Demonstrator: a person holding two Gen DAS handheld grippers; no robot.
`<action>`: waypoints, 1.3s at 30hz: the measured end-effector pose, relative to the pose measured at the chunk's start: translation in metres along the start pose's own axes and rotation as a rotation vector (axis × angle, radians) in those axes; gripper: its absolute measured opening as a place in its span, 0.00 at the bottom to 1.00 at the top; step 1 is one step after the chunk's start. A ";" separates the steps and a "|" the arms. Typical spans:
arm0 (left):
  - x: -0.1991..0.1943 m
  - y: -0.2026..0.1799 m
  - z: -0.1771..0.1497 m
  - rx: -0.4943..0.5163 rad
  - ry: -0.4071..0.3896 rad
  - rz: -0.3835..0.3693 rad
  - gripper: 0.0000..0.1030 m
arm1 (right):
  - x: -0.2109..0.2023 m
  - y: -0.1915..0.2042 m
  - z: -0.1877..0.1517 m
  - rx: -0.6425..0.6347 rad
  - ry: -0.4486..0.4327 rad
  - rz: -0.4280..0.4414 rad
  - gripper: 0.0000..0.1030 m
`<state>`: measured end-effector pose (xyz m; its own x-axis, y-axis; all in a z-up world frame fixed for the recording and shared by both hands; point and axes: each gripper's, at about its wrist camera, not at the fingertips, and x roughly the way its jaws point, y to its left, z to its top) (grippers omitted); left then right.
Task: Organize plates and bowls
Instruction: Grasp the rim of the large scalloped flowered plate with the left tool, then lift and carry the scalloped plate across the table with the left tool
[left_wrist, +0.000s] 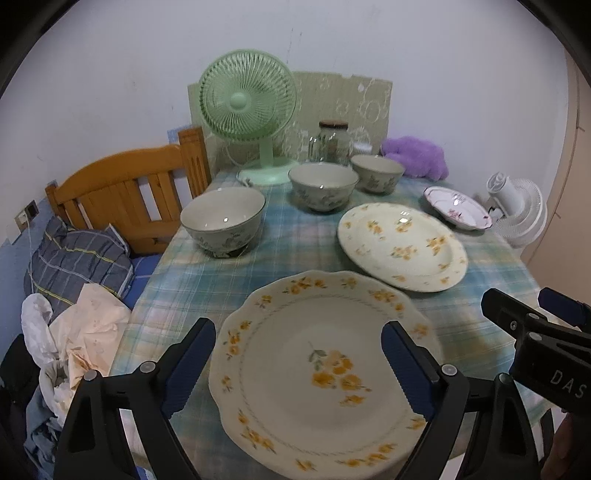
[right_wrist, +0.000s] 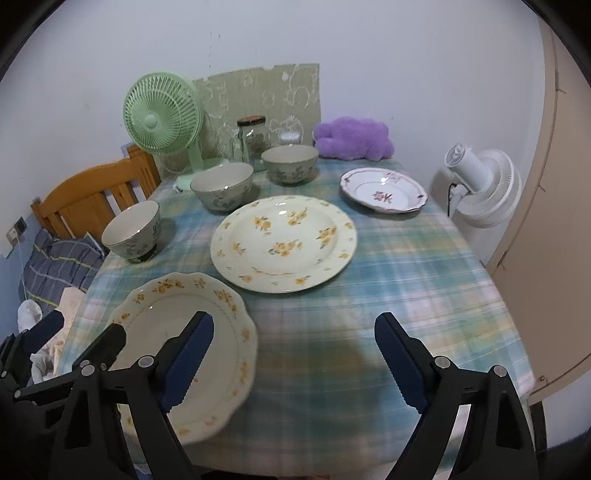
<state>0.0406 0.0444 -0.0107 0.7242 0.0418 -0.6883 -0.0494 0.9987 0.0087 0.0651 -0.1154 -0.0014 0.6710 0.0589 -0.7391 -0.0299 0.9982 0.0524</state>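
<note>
Plates (left_wrist: 325, 373) cream with yellow flowers; bowls (left_wrist: 222, 221) grey-green, floral.

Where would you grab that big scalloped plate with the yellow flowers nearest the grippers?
Probably by its rim, from the near side. The scalloped plate lies flat on the tablecloth, so only the raised edge offers something to pinch. The left gripper hangs open right above it; tilted lower, one finger could slip under the near rim and one press on top.
</note>
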 end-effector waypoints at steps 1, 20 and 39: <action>0.007 0.004 0.000 0.003 0.014 -0.001 0.88 | 0.005 0.006 0.001 -0.006 0.009 0.000 0.87; 0.098 0.050 -0.016 -0.029 0.266 -0.059 0.67 | 0.107 0.063 -0.015 -0.030 0.249 -0.039 0.68; 0.112 0.047 -0.004 0.013 0.365 -0.127 0.67 | 0.125 0.070 -0.013 -0.028 0.351 -0.104 0.68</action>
<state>0.1173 0.0957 -0.0902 0.4315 -0.0921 -0.8974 0.0356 0.9957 -0.0851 0.1373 -0.0382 -0.0991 0.3771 -0.0468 -0.9250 0.0012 0.9987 -0.0500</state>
